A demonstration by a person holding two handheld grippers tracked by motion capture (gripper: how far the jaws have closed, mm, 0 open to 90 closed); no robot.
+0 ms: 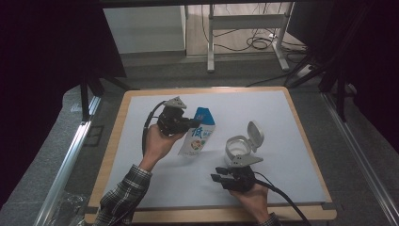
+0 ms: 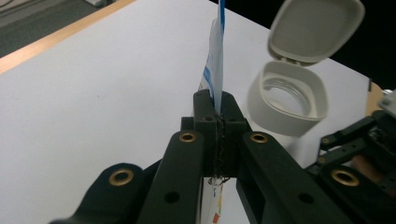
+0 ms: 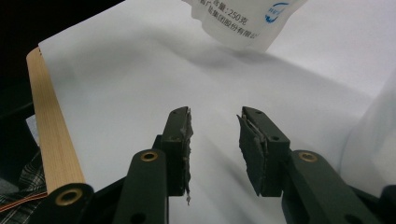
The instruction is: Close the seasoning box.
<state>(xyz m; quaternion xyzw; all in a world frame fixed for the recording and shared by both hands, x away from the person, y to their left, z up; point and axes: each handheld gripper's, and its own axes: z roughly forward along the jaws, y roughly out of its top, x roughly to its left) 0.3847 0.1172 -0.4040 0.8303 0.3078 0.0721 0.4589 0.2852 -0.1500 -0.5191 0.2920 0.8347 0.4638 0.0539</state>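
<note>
- Left gripper (image 1: 190,123) clamped on the pouch (image 1: 198,134), held tilted, seemingly off the table (image 1: 291,136)
- Right gripper (image 3: 215,128) apart, empty, beside the open-lidded jar (image 1: 241,147)

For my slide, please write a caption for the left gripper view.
Left gripper pinching a white-and-blue pouch beside an open flip-lid jar.
</note>
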